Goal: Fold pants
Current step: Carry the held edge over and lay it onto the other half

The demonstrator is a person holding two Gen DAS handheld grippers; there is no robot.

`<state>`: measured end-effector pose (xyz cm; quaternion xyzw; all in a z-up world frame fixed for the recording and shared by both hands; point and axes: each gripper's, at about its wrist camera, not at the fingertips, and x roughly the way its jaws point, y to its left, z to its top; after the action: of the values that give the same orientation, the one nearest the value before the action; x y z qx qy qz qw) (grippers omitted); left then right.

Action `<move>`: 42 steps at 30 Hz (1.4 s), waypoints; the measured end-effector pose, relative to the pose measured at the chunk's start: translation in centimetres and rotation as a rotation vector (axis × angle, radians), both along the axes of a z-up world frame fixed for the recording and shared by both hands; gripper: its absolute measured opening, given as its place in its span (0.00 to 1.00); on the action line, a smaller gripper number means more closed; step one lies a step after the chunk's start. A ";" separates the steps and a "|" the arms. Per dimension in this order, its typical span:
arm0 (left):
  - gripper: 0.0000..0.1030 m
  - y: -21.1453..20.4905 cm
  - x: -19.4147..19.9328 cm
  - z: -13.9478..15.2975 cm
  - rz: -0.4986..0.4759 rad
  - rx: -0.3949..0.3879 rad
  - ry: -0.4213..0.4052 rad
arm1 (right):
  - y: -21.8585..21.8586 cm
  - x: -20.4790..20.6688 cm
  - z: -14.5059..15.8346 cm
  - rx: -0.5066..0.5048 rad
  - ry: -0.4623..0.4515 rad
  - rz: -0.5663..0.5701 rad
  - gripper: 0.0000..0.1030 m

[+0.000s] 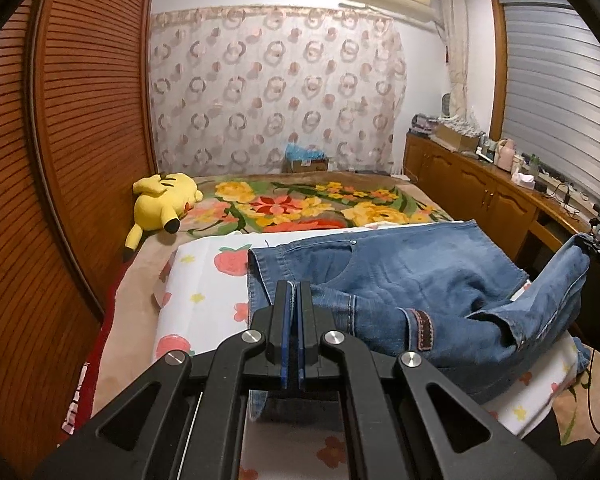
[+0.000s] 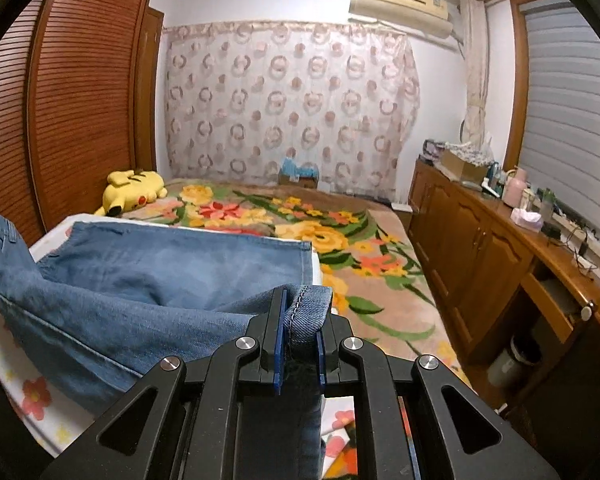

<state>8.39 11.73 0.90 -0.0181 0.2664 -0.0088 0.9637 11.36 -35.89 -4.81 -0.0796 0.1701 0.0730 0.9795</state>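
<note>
Blue jeans (image 1: 400,268) lie across a white fruit-print sheet (image 1: 208,276) on the bed, partly doubled over. In the left wrist view my left gripper (image 1: 294,286) has its fingers pressed together at the jeans' left end, and denim hangs beneath them. The jeans' far right end rises toward a dark shape at the frame's edge. In the right wrist view my right gripper (image 2: 302,300) is shut on a stitched hem of the jeans (image 2: 160,268), which bunches over the right finger. At the far left of that view the denim is lifted up.
A floral blanket (image 2: 340,240) covers the far half of the bed, with a yellow plush toy (image 1: 164,200) by the slatted wooden wardrobe (image 1: 80,120) on the left. A long wooden cabinet (image 2: 480,248) with clutter on top runs along the right. A patterned curtain hangs behind.
</note>
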 end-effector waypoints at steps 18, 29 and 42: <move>0.03 0.0 7.3 2.0 -0.003 0.005 0.015 | -0.3 6.9 3.8 0.011 0.002 -0.004 0.12; 0.03 1.1 12.2 2.3 0.007 0.007 0.038 | 0.3 10.3 3.3 0.015 0.005 -0.004 0.12; 0.03 2.9 18.6 -1.9 0.037 -0.005 0.139 | 1.9 15.8 1.3 -0.012 0.073 -0.002 0.12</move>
<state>26.96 14.63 -0.99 -0.0258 0.3324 0.0097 0.9428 27.15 -34.04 -3.52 -0.0826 0.2063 0.0738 0.9722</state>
